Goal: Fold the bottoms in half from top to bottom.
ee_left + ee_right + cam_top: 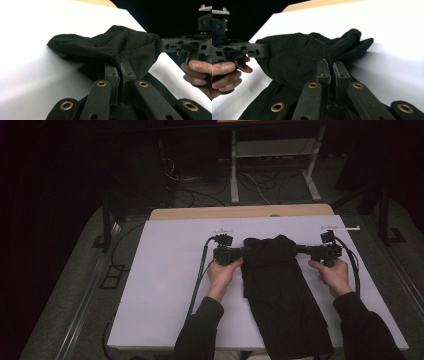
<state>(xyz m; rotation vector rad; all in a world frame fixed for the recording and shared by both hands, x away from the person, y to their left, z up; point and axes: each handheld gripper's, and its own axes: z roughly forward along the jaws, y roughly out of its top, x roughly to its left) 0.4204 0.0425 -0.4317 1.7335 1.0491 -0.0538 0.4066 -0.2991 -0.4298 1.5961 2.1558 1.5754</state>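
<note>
Black garment (277, 280) lies mid-tabletop, running from the near edge up toward the far side, its far end bunched and lifted a bit off the surface. In my left gripper view that far end humps up as a dark fold (107, 46); in the right gripper view same cloth (307, 55), ridged, with a flap reaching toward the far right.

My left gripper (246, 251) sits at the garment's far-left corner, jaws pressed together on the fabric — cloth pinched between the pads (121, 65). My right gripper (299, 249) is at the far-right corner, jaws likewise closed with fabric caught between them (332, 67). The two grippers point toward each other across the bunched end.

Left hand (222, 272) and right hand (334, 276) hold the handles, dark sleeves coming in from the near side. Cables trail off each gripper.

White tabletop (165, 285) under everything, wood edge (240, 212) at the far side. Dark floor with cables and a white frame (272, 150) beyond.
</note>
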